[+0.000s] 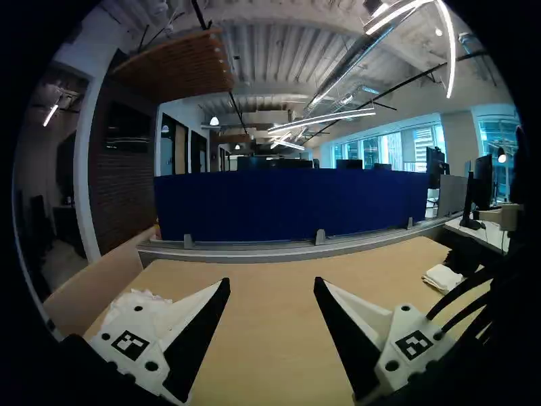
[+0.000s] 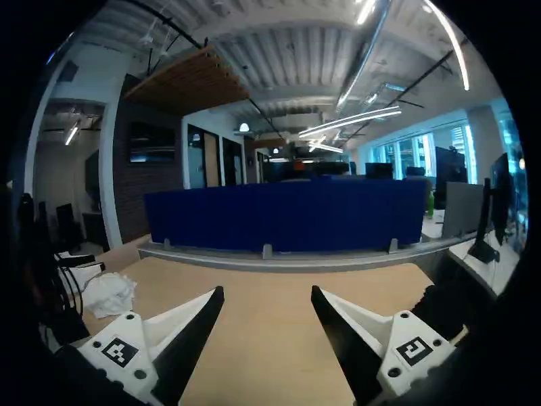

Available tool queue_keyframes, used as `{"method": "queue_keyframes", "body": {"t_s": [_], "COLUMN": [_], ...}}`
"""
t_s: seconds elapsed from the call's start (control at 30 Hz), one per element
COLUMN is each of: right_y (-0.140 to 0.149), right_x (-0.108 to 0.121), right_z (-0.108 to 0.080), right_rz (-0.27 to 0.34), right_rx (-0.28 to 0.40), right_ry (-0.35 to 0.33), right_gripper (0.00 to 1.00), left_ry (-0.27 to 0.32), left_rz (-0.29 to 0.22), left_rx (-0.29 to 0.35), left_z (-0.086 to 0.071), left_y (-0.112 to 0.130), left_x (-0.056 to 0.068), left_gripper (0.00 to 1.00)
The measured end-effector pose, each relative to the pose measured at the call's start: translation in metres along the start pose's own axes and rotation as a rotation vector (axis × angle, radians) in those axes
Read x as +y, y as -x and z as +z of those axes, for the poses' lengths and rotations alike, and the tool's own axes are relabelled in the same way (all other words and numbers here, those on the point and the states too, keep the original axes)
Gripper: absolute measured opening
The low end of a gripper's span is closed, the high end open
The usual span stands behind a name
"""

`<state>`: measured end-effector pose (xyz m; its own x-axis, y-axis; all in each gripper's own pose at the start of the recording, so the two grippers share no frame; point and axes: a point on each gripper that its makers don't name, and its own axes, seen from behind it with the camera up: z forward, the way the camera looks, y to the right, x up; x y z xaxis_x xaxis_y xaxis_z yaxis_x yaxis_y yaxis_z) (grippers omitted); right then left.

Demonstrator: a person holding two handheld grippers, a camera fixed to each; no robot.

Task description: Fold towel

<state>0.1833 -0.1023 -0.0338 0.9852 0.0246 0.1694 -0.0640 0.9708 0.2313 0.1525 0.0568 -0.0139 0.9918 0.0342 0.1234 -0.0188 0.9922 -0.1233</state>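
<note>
Left gripper [image 1: 271, 280] and right gripper [image 2: 266, 288] gape wide, empty; the crumpled white cloth towel [image 2: 108, 292], lower left, risks a multi-layer pinch.

In your left gripper view, one of the fingers [image 1: 193, 328] hides the lower part of the crumpled towel [image 1: 138, 303]; black cables [image 1: 466, 292] cross the folded cloth [image 1: 441, 276].

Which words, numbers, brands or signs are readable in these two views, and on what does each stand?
None can be read.
The square black-and-white markers hold a code pattern, no letters.
The far monitors are too small to show any text.
</note>
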Motion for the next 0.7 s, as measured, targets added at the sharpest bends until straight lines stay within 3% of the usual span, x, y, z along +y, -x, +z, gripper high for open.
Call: {"method": "queue_keyframes", "body": {"t_s": [0.3,0.5,0.7], "right_y": [0.009,0.017,0.023], "right_x": [-0.013,-0.027,-0.042], "right_z": [0.006,0.008,0.014], "right_rz": [-0.019,-0.016,-0.011], "right_rx": [-0.069,-0.115,-0.153], "right_ry": [-0.023,-0.057,-0.079], "right_gripper": [1.0,1.0,1.0], "left_ry": [-0.016,-0.045,-0.063], "left_rz": [-0.011,-0.004,-0.006], "left_rx": [0.044,0.047,0.075], "left_z": [-0.001,0.0,0.0], "left_y": [0.002,0.022,0.042], "left_x": [-0.01,-0.022,-0.026], "left_gripper": [0.92,0.92,0.92]}}
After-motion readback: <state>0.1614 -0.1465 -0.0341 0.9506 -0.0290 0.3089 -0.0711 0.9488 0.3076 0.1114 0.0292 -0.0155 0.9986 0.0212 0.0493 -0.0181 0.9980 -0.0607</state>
